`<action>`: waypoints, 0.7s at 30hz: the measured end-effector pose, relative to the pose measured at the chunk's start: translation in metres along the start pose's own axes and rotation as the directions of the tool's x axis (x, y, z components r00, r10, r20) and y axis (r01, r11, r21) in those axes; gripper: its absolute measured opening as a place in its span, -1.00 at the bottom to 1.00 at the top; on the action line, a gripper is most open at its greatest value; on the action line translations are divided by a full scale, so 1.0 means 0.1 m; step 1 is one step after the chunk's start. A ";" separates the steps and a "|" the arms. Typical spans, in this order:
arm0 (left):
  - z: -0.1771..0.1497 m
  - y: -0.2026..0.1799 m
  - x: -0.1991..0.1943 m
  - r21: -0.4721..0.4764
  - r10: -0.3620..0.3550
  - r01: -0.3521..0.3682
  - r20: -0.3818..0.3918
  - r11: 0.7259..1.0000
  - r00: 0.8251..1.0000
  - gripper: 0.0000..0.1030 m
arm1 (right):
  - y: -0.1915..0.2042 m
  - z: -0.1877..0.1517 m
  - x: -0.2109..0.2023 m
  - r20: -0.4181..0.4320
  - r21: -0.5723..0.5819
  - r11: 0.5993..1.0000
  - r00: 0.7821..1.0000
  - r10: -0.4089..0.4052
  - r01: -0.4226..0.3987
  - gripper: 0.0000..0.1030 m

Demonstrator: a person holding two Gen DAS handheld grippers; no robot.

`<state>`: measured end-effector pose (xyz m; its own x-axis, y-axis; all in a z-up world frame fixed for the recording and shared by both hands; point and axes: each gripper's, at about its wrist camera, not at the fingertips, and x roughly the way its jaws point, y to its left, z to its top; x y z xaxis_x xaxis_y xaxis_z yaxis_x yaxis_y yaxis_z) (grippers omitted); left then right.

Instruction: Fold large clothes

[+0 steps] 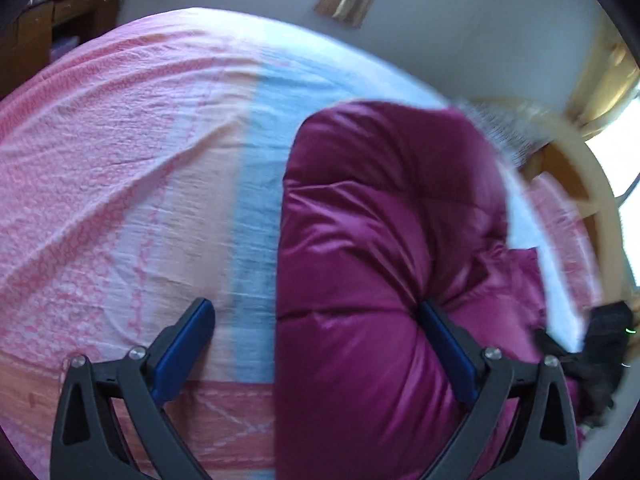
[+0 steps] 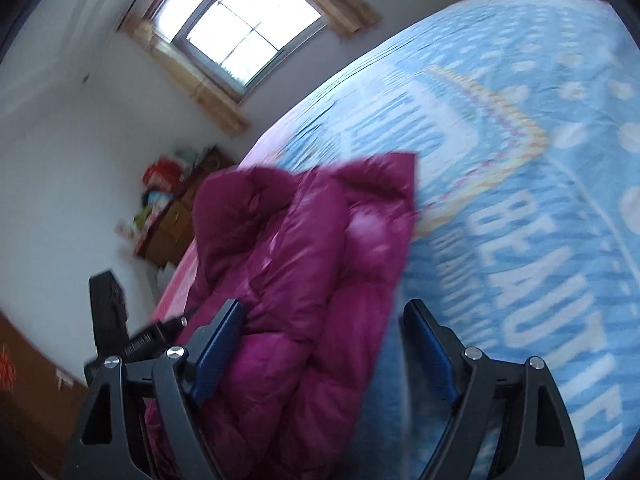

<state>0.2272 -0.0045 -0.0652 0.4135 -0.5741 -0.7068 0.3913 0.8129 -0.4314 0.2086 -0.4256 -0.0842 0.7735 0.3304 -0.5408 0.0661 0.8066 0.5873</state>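
A magenta puffer jacket [image 1: 380, 220] lies bunched in thick folds on the bed. In the left wrist view my left gripper [image 1: 316, 320] stands wide open over its left edge: one blue pad [image 1: 188, 344] is above the sheet, the other is over the jacket. In the right wrist view the jacket [image 2: 300, 240] runs up from between the fingers of my right gripper [image 2: 324, 316]. That gripper is open, its right pad [image 2: 428, 348] clear of the cloth over the blue sheet. Each view catches the other gripper at its edge: the right one [image 1: 600, 344] and the left one [image 2: 108, 320].
The bed sheet is pink [image 1: 120, 160] on one side and blue with white lettering [image 2: 520, 200] on the other. A wooden bed frame [image 1: 580, 168] curves at the right. A wooden cabinet [image 2: 172, 216] with clutter stands by the wall under a curtained window [image 2: 248, 24].
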 end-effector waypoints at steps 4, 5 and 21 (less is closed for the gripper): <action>-0.07 -0.01 -0.03 0.030 -0.002 0.002 0.028 1.000 1.000 1.00 | 0.09 0.01 0.13 -0.049 -0.050 0.999 0.999 0.010 -0.012 0.61; -0.07 -0.02 -0.01 0.034 -0.015 0.014 0.021 0.999 1.000 1.00 | 0.12 0.01 0.16 -0.060 -0.061 0.998 0.998 0.013 -0.017 0.60; -0.24 -0.51 -0.05 0.162 0.078 -0.086 0.058 0.983 0.995 0.07 | 0.32 -0.11 0.31 -0.110 -0.120 0.993 0.994 -0.022 0.009 -0.02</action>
<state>0.1853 -0.0407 -0.0533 0.4897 -0.5140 -0.7042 0.4824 0.8326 -0.2722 0.2274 -0.3844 -0.0887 0.6981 0.3640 -0.6165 -0.0032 0.8627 0.5057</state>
